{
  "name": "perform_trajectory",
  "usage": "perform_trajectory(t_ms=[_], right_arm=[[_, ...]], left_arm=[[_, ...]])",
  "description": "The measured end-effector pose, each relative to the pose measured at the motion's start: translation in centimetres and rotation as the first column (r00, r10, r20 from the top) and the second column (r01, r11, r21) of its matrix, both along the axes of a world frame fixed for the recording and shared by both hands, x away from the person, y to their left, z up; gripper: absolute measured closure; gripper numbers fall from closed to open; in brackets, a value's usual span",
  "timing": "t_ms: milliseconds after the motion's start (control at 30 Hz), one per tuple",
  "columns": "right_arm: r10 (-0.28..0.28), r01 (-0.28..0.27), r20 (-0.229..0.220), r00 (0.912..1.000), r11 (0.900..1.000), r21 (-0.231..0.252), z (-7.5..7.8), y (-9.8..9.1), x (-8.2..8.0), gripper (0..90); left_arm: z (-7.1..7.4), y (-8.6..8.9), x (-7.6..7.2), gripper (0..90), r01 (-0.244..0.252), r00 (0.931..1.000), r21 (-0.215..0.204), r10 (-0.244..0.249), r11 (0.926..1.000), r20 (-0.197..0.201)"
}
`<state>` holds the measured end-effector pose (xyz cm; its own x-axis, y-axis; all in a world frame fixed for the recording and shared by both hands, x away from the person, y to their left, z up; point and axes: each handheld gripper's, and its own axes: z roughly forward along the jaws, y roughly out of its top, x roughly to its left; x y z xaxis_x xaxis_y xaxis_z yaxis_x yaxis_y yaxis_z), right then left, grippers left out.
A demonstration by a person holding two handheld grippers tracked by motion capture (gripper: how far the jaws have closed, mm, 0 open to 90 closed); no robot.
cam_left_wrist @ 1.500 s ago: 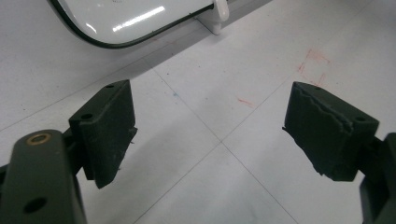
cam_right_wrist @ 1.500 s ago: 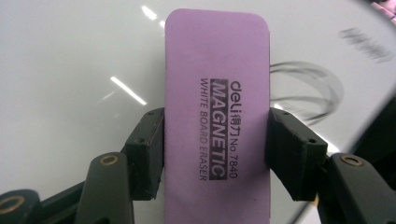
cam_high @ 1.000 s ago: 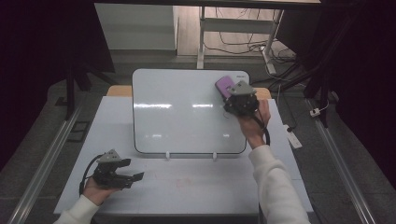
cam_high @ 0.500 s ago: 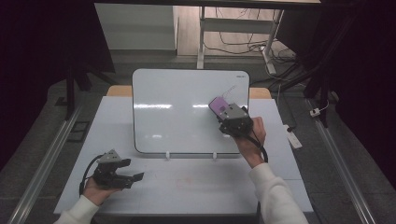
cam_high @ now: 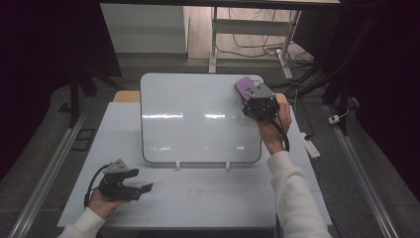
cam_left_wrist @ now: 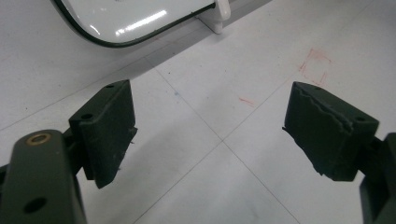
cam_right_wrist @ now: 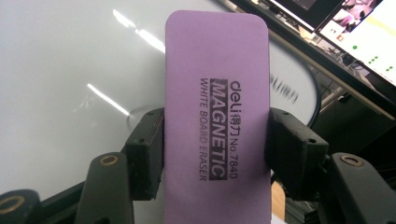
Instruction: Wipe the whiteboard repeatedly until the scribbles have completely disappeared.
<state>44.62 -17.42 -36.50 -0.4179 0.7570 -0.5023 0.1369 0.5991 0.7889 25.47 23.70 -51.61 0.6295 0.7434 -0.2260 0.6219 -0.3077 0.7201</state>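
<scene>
Dark room beyond the table; grey floor, metal rails running along both sides, loose cables on the floor at the far end. White table (cam_high: 198, 193), faint red scribbles on its near part. A whiteboard (cam_high: 198, 119) lies flat on it, glossy, black-edged, rounded corners, with two small white clips at its near edge. Light streaks reflect across the board.

Right gripper (cam_high: 252, 96) is over the far right corner of the whiteboard, held in the person's right hand (cam_high: 270, 129), white sleeve behind. Its jaws are clamped on a purple eraser (cam_right_wrist: 217, 107), one pad pressed to each long side. The eraser stands out past the jaws, printed face toward the camera: "MAGNETIC WHITE BOARD ERASER". A faint pen mark shows on the board near it.

Left gripper (cam_high: 136, 188) rests low at the near left of the table, well apart from the board. Jaws spread wide, nothing between them, bare tabletop below.
</scene>
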Motion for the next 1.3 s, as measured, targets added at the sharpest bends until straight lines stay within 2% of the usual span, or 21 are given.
perform_trajectory(t_ms=[133, 233, 300, 333, 367, 433, 467, 500, 567, 667, 767, 800, 833, 867, 900, 1100, 1200, 1300], right_arm=[[0.017, -0.017, 0.007, 0.9998, 0.9997, -0.016, 0.1, 0.6, -0.2, 40.8], [0.065, -0.065, -0.007, 0.9979, 0.9967, -0.049, -0.6, 1.3, -0.9, 40.9], [0.091, -0.092, -0.017, 0.9957, 0.9932, -0.071, -1.6, 1.7, -1.7, 40.9], [0.12, -0.122, -0.025, 0.9924, 0.9876, -0.098, -2.9, 2.0, -2.8, 40.9], [0.12, -0.122, -0.025, 0.9924, 0.9876, -0.098, -2.9, 2.0, -2.8, 40.9], [0.155, -0.16, -0.048, 0.9867, 0.9793, -0.124, -4.8, 2.3, -4.5, 40.9], [0.155, -0.16, -0.048, 0.9867, 0.9793, -0.124, -4.8, 2.3, -4.5, 40.9], [0.164, -0.17, -0.056, 0.9848, 0.9766, -0.131, -5.4, 2.4, -5.1, 41.0], [0.18, -0.189, -0.066, 0.9815, 0.9668, -0.173, -6.7, 2.3, -6.3, 41.0], [0.179, -0.189, -0.076, 0.981, 0.9682, -0.164, -6.8, 2.0, -6.5, 41.0], [0.171, -0.182, -0.085, 0.9816, 0.9716, -0.151, -6.6, 1.7, -6.2, 41.0], [0.164, -0.174, -0.077, 0.9835, 0.9716, -0.16, -6.4, 1.6, -6.0, 41.0], [0.157, -0.167, -0.073, 0.9848, 0.9747, -0.149, -6.1, 1.5, -5.8, 41.0], [0.141, -0.149, -0.067, 0.9878, 0.9798, -0.133, -5.4, 1.3, -5.1, 41.0], [0.141, -0.149, -0.067, 0.9878, 0.9798, -0.133, -5.4, 1.3, -5.1, 41.0], [0.07, -0.073, -0.033, 0.997, 0.9939, -0.082, -2.2, 0.7, -2.2, 40.9], [0.036, -0.038, -0.014, 0.9992, 0.9961, -0.079, -1.0, 0.5, -1.2, 40.9], [0.006, -0.006, -0.014, 0.9999, 0.9986, -0.053, 0.0, 0.3, -0.2, 41.0]], left_arm=[[0.0, 0.0, 0.0, 17.2, 0.0, 1.0, 0.0, 0.0, 1.0, -0.002], [-0.1, 0.0, 0.1, 17.2, 0.0, 1.0, 0.001, 0.0, 1.0, -0.004], [-0.1, 0.0, 0.0, 17.2, 0.0, 1.0, 0.0, 0.0, 1.0, -0.003], [-0.1, 0.0, 0.0, 17.2, -0.001, 1.0, 0.0, 0.001, 1.0, -0.003], [-0.1, 0.1, 0.0, 17.2, -0.002, 1.0, -0.001, 0.002, 1.0, -0.003], [-0.1, 0.1, 0.1, 17.2, -0.002, 1.0, -0.001, 0.002, 1.0, -0.004], [-0.1, 0.1, 0.1, 17.2, -0.001, 1.0, 0.0, 0.001, 1.0, -0.004], [-0.1, 0.0, 0.1, 17.2, -0.001, 1.0, -0.001, 0.001, 1.0, -0.004], [-0.1, 0.0, 0.0, 17.2, -0.001, 1.0, 0.0, 0.001, 1.0, -0.003], [-0.1, 0.0, 0.0, 17.2, -0.001, 1.0, 0.003, 0.001, 1.0, -0.003], [0.0, 0.0, 0.0, 17.2, -0.002, 1.0, 0.0, 0.002, 1.0, 0.0], [0.0, 0.0, 0.0, 17.2, -0.002, 1.0, 0.0, 0.002, 1.0, 0.0], [0.0, 0.0, 0.0, 17.2, -0.001, 1.0, 0.002, 0.001, 1.0, -0.002], [-0.1, 0.0, 0.0, 17.2, -0.001, 1.0, 0.002, 0.001, 1.0, -0.003], [-0.1, 0.0, 0.0, 17.2, -0.001, 1.0, 0.002, 0.001, 1.0, -0.004], [0.0, 0.1, 0.0, 17.2, -0.003, 1.0, -0.001, 0.003, 1.0, -0.001], [0.0, 0.1, 0.0, 17.2, -0.004, 1.0, -0.001, 0.004, 1.0, 0.0], [0.0, 0.2, 0.0, 17.2, -0.003, 1.0, -0.004, 0.003, 1.0, 0.0]])
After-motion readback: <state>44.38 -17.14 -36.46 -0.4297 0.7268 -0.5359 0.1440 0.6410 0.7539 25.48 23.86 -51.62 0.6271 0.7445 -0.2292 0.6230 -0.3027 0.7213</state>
